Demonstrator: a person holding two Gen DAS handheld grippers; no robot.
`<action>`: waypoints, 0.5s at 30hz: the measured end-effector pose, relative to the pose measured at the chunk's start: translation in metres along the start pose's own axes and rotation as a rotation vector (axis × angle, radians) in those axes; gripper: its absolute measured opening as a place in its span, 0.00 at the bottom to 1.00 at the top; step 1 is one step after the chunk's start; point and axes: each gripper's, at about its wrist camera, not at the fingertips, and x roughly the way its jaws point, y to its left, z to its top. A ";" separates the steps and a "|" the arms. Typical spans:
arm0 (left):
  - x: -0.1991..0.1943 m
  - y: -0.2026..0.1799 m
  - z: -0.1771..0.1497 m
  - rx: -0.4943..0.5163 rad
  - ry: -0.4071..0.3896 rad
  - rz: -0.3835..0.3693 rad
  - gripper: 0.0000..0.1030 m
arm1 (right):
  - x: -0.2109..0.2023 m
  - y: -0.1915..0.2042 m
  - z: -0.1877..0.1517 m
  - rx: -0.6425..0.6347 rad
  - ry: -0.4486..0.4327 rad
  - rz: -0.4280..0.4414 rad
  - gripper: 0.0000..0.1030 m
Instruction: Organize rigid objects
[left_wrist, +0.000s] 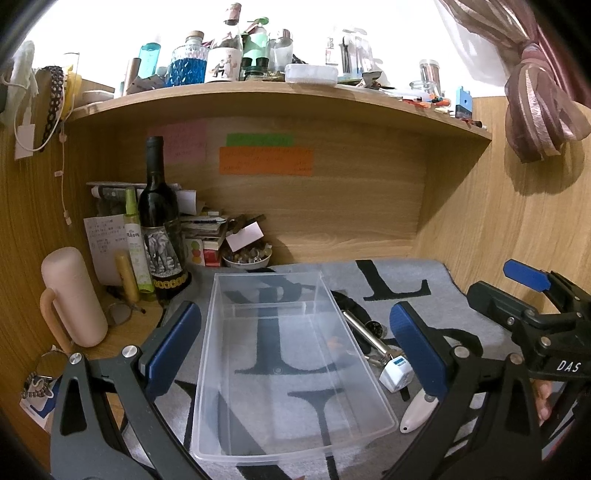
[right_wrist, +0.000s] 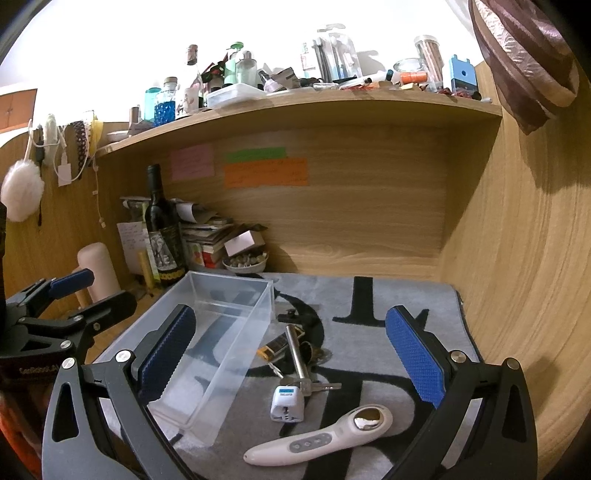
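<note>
A clear plastic bin (left_wrist: 288, 369) stands empty on the grey mat (left_wrist: 424, 273); it also shows in the right wrist view (right_wrist: 221, 332). My left gripper (left_wrist: 295, 347) is open, its fingers either side of the bin. To the bin's right lie a white travel adapter (right_wrist: 287, 402), a white handheld device (right_wrist: 321, 437), a metal tube with keys (right_wrist: 298, 360), and a small black-and-yellow item (right_wrist: 272, 347). My right gripper (right_wrist: 291, 354) is open and empty above them.
A wine bottle (left_wrist: 160, 221), spray bottle (left_wrist: 135, 240), pink mug (left_wrist: 72, 295), paper stack and a bowl (left_wrist: 246, 258) crowd the back left corner. A cluttered shelf (left_wrist: 280, 92) runs overhead. A wooden wall (right_wrist: 517, 258) stands at the right.
</note>
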 end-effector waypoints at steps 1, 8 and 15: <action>0.000 0.000 0.000 -0.001 0.002 0.001 1.00 | 0.001 -0.001 0.000 0.000 0.001 0.001 1.00; 0.002 0.004 -0.001 -0.007 0.003 0.004 1.00 | 0.003 -0.002 0.001 0.001 0.007 0.001 1.00; 0.011 0.018 0.006 -0.025 0.045 0.013 1.00 | 0.008 -0.004 -0.001 0.004 0.017 -0.003 1.00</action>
